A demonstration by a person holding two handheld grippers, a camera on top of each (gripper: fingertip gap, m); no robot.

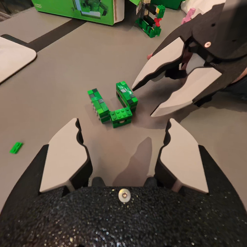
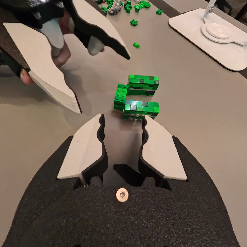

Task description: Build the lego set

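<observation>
Both grippers hang unloaded around a green U-shaped lego assembly on the tabletop.

Left wrist view: the left gripper (image 1: 123, 120), fingers wide apart and empty, sits just near of the U-shaped assembly (image 1: 113, 105); the right gripper (image 1: 141, 102), also spread, comes in from the right, one tip almost at the assembly's right arm. A nudge there could swing that arm or slide the piece. A loose green plate (image 1: 16, 147) lies near left. The green box (image 1: 74, 10) at the far side carries print too blurred to read.

Right wrist view: the right gripper (image 2: 123, 116) is parted, one fingertip beside the assembly's (image 2: 137, 96) studded near arm; closing off-centre could pop bricks apart. Spare bricks (image 2: 124, 5) lie far off.
</observation>
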